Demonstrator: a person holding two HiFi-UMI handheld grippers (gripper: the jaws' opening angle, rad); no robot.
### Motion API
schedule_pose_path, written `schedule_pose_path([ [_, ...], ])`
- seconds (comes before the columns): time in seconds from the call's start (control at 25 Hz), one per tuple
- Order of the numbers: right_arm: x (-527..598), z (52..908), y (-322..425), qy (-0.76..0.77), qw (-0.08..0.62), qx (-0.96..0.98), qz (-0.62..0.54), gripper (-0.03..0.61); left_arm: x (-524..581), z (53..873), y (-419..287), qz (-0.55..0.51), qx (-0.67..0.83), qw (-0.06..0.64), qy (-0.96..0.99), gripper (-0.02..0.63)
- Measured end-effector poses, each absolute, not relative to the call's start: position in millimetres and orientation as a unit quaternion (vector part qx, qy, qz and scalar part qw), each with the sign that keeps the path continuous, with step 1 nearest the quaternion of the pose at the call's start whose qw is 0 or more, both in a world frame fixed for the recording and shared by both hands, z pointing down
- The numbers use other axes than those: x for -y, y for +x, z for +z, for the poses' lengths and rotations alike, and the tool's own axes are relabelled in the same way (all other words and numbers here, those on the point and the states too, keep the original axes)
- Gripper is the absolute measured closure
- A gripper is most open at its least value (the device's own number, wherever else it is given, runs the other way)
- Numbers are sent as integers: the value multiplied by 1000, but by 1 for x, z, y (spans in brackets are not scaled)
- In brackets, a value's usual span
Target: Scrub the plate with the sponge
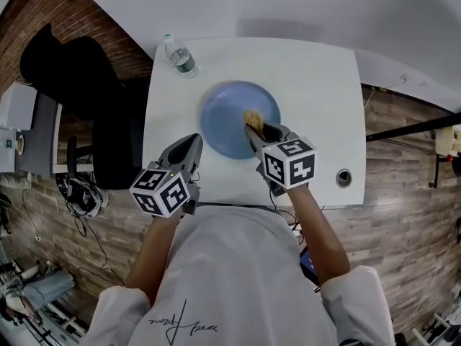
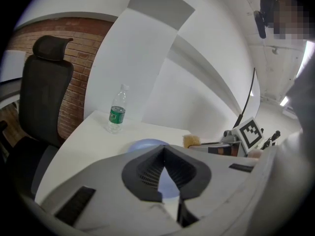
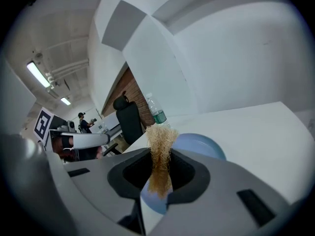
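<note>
A blue plate (image 1: 230, 125) lies in the middle of the white table (image 1: 317, 85). My right gripper (image 1: 253, 130) is shut on a tan fibrous sponge (image 1: 253, 117), which sticks out past the jaw tips over the plate's right part. In the right gripper view the sponge (image 3: 159, 156) stands pinched between the jaws, with the plate (image 3: 199, 145) just beyond it. My left gripper (image 1: 195, 141) is shut and holds nothing, resting at the table's front edge just left of the plate. The left gripper view shows the plate (image 2: 145, 144) and the sponge (image 2: 191, 140) ahead.
A clear water bottle with a green label (image 1: 178, 55) stands at the table's back left corner. A round cable port (image 1: 343, 176) sits near the front right. A black office chair (image 1: 72, 71) is left of the table.
</note>
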State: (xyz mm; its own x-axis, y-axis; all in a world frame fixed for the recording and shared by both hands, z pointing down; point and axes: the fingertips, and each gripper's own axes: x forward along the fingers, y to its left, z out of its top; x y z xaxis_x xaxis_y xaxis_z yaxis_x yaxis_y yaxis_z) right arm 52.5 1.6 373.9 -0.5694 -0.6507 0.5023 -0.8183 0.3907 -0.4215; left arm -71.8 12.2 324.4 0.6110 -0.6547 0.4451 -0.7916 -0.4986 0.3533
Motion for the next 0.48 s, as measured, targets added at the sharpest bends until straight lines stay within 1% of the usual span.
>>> schedule_pose_path([
  [0.2,33,393,43,440,169,821,323,518,20,355,-85,161,446,267,839,627],
  [0.4,61,418,42,456,193,795,352,516,49,396,-95,195,449,293,821,626],
  [0.48,64,427,41,453,202,790,361,499,54,410,-96,205,445,305,817,627],
])
